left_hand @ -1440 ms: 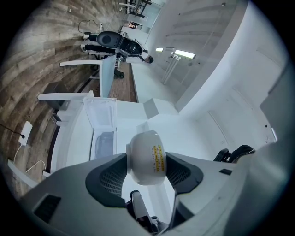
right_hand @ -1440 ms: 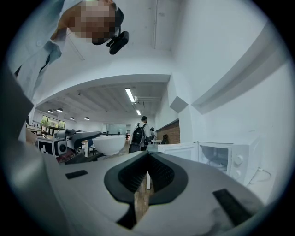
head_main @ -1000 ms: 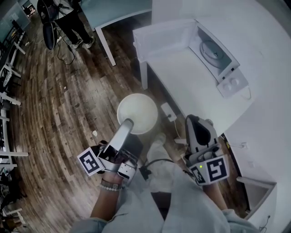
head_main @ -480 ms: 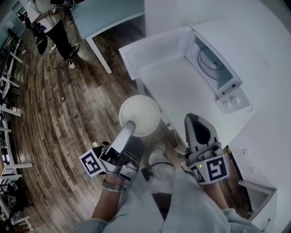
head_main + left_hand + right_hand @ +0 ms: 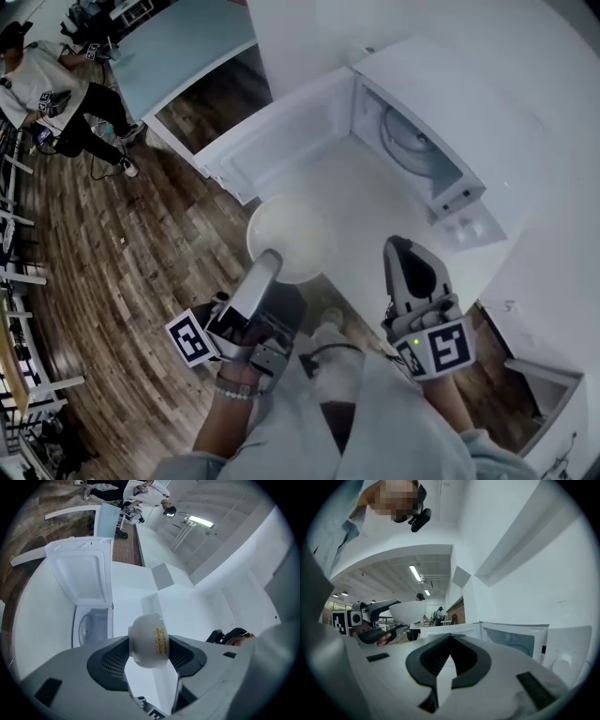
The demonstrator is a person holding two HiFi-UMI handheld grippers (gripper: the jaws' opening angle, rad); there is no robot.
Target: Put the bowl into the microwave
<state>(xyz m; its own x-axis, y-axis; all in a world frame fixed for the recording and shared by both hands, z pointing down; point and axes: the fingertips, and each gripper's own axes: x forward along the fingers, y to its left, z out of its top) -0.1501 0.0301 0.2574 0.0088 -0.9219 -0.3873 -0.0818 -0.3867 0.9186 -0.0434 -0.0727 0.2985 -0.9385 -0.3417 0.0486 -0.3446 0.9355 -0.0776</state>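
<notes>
Since the earlier frame, the white bowl (image 5: 289,236), clamped in the left gripper (image 5: 267,258), is brought nearer the open microwave (image 5: 441,103) ahead. It is to be kept level on entry; the shut, empty right gripper (image 5: 410,272) is kept clear.

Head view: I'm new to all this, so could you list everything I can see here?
bowl: one, white, clamped at its rim in the left gripper, over the counter's near edge
microwave: one, white, on the counter, cavity exposed
microwave door: one, white, swung wide open
turntable: one, pale glass, inside the microwave
counter: one, white, ahead of the person
floor: dark wood planks, left side
table: one, pale blue top, far left
bystander: one, white top, dark trousers, far upper left
left gripper: one, grey, gripping the bowl
right gripper: one, grey, jaws together, empty, near the counter's edge
</notes>
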